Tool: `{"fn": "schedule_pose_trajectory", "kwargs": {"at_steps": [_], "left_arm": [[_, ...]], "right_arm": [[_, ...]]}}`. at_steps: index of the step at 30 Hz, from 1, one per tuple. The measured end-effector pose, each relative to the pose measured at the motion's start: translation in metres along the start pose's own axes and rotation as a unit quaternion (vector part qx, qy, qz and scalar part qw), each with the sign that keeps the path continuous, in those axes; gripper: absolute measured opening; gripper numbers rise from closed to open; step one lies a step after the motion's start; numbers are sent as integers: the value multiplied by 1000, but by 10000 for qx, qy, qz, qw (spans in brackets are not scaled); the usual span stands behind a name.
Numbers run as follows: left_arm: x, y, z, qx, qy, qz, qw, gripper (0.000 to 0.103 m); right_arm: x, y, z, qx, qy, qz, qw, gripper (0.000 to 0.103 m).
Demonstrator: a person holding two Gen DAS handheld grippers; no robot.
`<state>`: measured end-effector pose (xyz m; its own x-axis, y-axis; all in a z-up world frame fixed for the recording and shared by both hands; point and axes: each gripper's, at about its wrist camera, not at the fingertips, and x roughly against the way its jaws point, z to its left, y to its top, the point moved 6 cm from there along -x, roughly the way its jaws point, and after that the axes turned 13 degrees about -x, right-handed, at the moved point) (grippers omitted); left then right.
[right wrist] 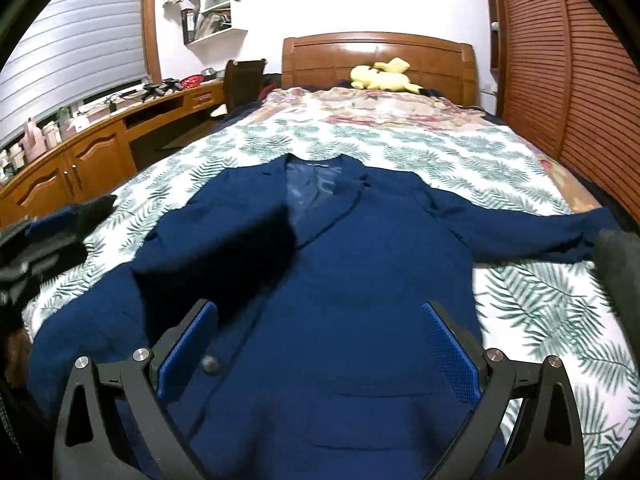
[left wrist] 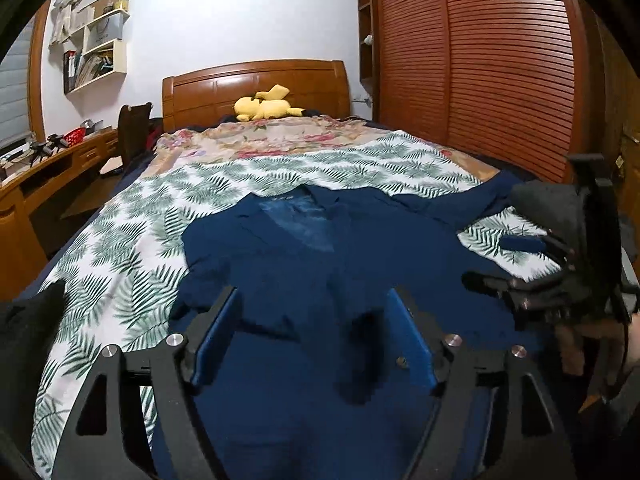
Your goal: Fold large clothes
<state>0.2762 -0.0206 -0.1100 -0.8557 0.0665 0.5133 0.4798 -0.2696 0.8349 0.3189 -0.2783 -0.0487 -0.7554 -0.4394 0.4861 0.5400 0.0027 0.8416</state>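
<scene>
A navy blue jacket [left wrist: 320, 264] lies face up on the bed, its collar toward the headboard and its pale lining showing at the neck. In the right wrist view the jacket [right wrist: 360, 280] has one sleeve [right wrist: 240, 248] folded across the chest, while the other sleeve [right wrist: 540, 232] stretches out to the right. My left gripper [left wrist: 314, 316] is open just above the jacket's left front, with cloth below its blue pads but none pinched. My right gripper [right wrist: 320, 312] is open over the lower front, near a button [right wrist: 211, 364]. Each gripper shows blurred at the edge of the other's view.
The bed carries a white cover with green leaves [left wrist: 132, 248] and a floral blanket [left wrist: 280, 136] farther back. A yellow plush toy [left wrist: 266, 108] lies by the wooden headboard [left wrist: 256, 84]. A slatted wardrobe [left wrist: 500, 60] stands on the right, a wooden desk [right wrist: 100, 148] and a chair [left wrist: 134, 132] on the left.
</scene>
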Motion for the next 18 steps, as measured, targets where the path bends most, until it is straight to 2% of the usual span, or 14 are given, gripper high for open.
{"fn": "schedule_pose_trajectory", "kwargs": {"at_steps": [4, 10, 16, 18], "left_arm": [[8, -11, 18, 100, 45, 33, 9999, 76], [14, -27, 45, 217, 161, 133, 9995, 76], [21, -36, 61, 303, 241, 145, 9991, 76], [22, -38, 66, 348, 255, 150, 9990, 76]], "right_arm": [[-18, -2, 18, 67, 254, 140, 9996, 100], [-44, -4, 40, 351, 539, 352, 9973, 95], [-73, -20, 60, 689, 725, 873, 9912, 92], [-83, -28, 65, 825, 748, 1082, 9879, 87]]}}
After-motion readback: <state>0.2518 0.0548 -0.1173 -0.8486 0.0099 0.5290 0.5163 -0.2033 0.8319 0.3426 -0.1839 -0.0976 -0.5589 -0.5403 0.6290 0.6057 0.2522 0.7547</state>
